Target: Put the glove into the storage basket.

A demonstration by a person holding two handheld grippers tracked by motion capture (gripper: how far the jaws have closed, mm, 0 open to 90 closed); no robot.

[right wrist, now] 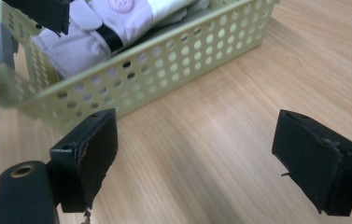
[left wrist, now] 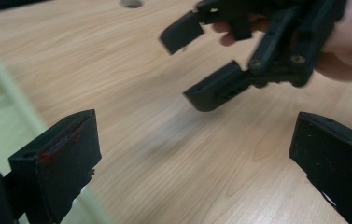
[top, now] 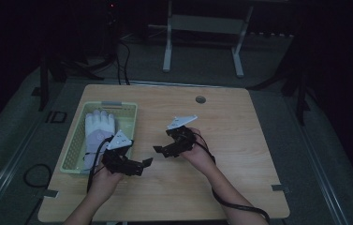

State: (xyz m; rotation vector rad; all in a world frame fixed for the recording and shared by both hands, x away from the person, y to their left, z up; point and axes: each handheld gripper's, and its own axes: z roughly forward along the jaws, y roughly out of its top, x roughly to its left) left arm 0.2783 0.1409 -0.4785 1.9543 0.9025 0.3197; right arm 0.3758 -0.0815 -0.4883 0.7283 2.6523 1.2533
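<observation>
Both grippers, left gripper (top: 147, 162) and right gripper (top: 157, 149), hover spread and empty; the white glove (top: 98, 130) lies inside the green basket (top: 129, 112). Better to approach from above, clearing its rim.

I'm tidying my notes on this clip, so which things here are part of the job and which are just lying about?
In the job:
glove
basket holding it
left gripper, open
right gripper, open

Just there:
table
round hole in the tabletop
white frame on the floor behind
</observation>
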